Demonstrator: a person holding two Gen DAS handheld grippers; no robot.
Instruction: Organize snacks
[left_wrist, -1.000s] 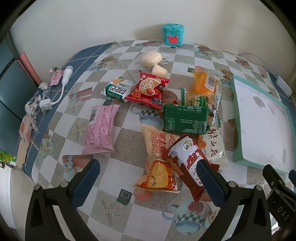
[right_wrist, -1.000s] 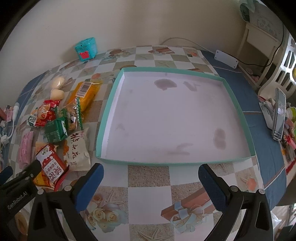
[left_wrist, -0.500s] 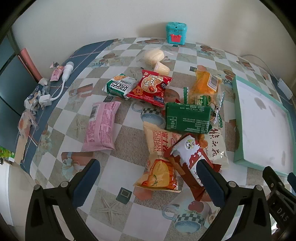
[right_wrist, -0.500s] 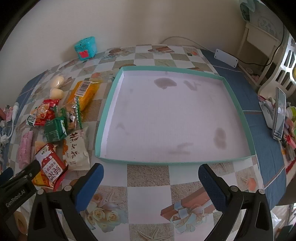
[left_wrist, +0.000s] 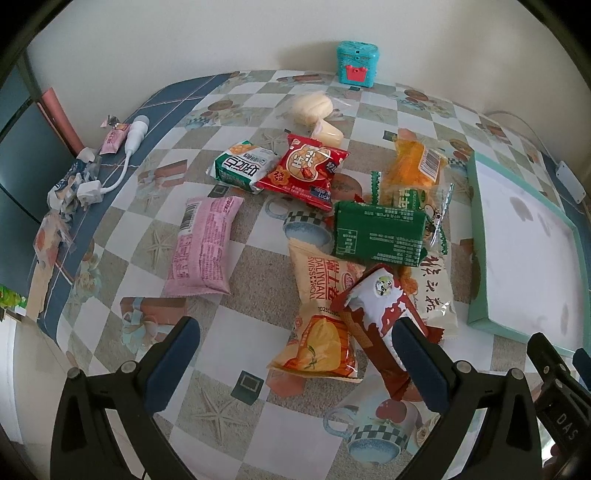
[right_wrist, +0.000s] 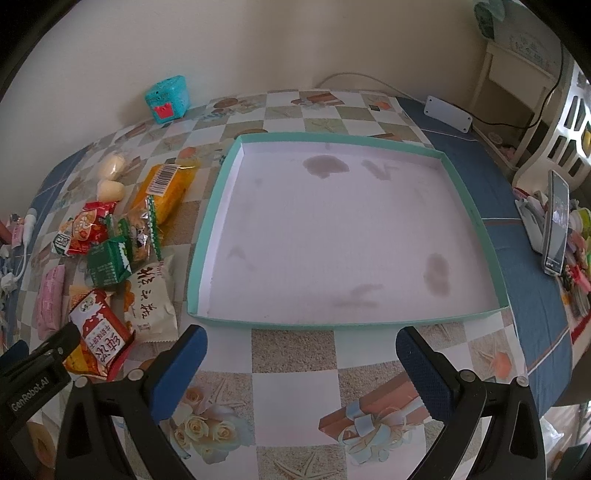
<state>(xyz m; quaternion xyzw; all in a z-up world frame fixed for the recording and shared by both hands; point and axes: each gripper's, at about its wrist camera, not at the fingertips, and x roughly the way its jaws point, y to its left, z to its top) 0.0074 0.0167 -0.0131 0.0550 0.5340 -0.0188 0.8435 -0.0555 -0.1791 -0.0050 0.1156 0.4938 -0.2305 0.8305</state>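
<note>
While both claws hang over the counter (right_wrist: 295, 354) with nothing in them, the left claw (left_wrist: 295, 343) has its blue pads spread wide, and so does the right claw (right_wrist: 301, 350). The left one sits right above the near end of the snack pile: its right pad overlaps the red-and-white wafer pack (left_wrist: 380, 317) in the view, though I can't tell if it's actually touching. That pack lies partly on top of the orange Swiss roll bag (left_wrist: 321, 314), with a cream packet (left_wrist: 436, 291) just beside it on the tray side. Further out there's a dark green packet (left_wrist: 380, 236), an orange cake wrapper (left_wrist: 413, 166), a red snack bag (left_wrist: 306, 170), a green-and-white packet (left_wrist: 242, 166) touching it, and a pink packet (left_wrist: 203, 243) off on its own to the left. Two pale buns (left_wrist: 314, 109) sit near the back, and a teal box (left_wrist: 356, 68) is against the wall.

The right claw is just short of the near rim of the teal tray (right_wrist: 207, 229), which has only stains on its white floor. All the snacks are on the counter left of it.
</note>
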